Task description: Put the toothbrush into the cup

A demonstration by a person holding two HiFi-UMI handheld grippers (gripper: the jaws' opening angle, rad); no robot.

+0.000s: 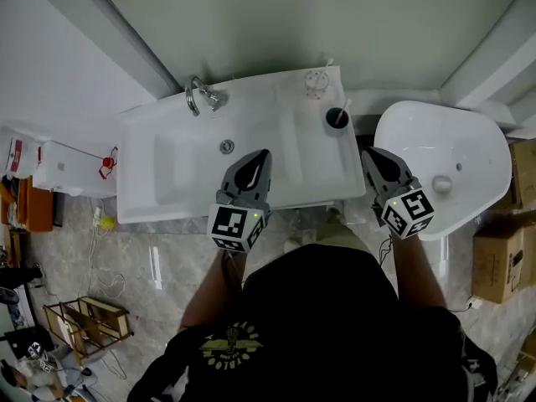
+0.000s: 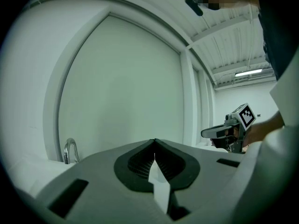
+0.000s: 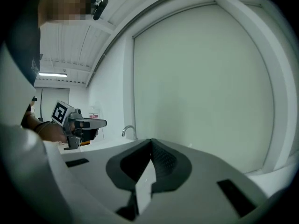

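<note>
Black shirt (image 1: 318, 325): person's torso.
Left hand-held gripper (image 1: 263, 157): jaws together, empty.
Right hand-held gripper (image 1: 367, 152): jaws together, empty.
Slim white toothbrush (image 1: 343, 108): stands in small dark round cup (image 1: 336, 120), white counter's (image 1: 295, 139) far right corner.

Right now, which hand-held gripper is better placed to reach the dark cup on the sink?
Right. The right hand-held gripper is nearer the dark cup on the sink; the left hand-held gripper is over the basin. Both are shut and empty. A white stick already stands in it.
</note>
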